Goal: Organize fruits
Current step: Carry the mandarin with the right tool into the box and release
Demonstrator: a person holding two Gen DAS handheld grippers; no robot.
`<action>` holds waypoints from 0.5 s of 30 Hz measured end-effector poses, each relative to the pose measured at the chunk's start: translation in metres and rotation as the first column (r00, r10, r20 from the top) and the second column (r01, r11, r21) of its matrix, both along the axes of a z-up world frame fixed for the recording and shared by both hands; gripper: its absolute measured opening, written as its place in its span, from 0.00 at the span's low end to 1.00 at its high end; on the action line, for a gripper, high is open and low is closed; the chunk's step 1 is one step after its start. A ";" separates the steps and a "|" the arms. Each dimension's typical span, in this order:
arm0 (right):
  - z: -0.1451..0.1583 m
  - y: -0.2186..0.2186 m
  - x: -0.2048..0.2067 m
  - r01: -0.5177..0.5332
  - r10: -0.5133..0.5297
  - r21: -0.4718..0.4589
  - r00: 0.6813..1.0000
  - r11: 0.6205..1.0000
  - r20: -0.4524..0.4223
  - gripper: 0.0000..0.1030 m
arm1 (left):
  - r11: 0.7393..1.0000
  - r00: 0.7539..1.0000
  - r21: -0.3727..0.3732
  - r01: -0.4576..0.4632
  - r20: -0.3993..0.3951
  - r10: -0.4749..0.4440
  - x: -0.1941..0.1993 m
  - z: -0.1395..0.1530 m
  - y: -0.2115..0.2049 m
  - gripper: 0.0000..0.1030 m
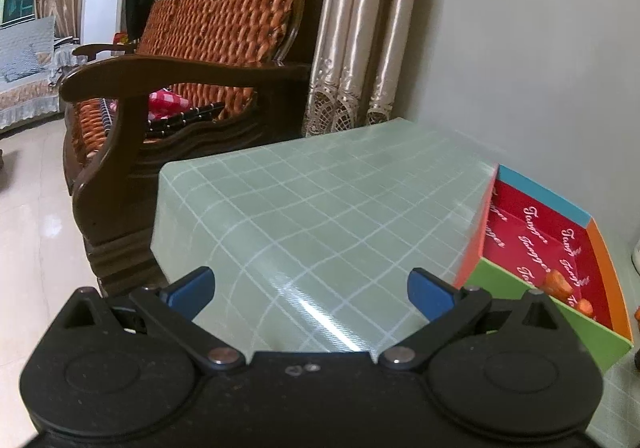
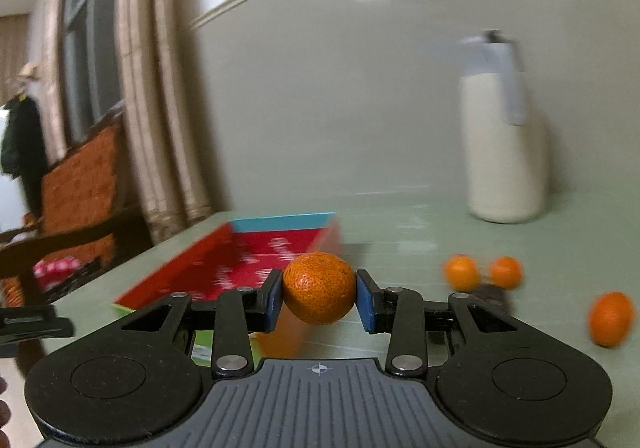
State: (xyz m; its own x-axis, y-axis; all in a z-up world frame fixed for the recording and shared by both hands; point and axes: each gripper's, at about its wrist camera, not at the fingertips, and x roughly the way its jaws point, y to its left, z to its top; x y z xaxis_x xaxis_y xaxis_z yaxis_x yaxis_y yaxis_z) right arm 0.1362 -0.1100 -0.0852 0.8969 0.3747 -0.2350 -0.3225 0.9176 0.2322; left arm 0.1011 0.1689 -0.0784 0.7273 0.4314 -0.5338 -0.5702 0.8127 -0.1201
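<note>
My right gripper [image 2: 319,298] is shut on a small orange tangerine [image 2: 319,287] and holds it above the green checked table [image 2: 400,244], just right of the near end of a red-lined box [image 2: 240,260]. Three more tangerines lie on the table to the right [image 2: 461,272], [image 2: 506,272], [image 2: 610,318]. My left gripper [image 1: 310,294] is open and empty above the table [image 1: 320,208]. The same box [image 1: 552,248], with coloured rims, is at its right and holds orange fruit [image 1: 560,284].
A cream thermos jug [image 2: 506,136] stands at the back right against the wall. A dark wooden sofa [image 1: 192,60] with an orange cushion stands left of the table, and curtains [image 1: 360,40] hang behind it.
</note>
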 end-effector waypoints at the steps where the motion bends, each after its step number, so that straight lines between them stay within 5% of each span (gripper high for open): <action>1: 0.001 0.009 0.003 -0.021 0.021 -0.011 1.000 1.000 0.002 0.37 | 1.000 1.000 -0.005 -0.005 -0.001 0.005 -0.001 0.000 0.002 0.94; 15: -0.005 0.079 0.033 -0.137 0.129 -0.104 0.988 0.985 -0.079 0.37 | 0.997 0.999 -0.062 -0.042 0.002 0.042 -0.006 -0.002 0.021 0.94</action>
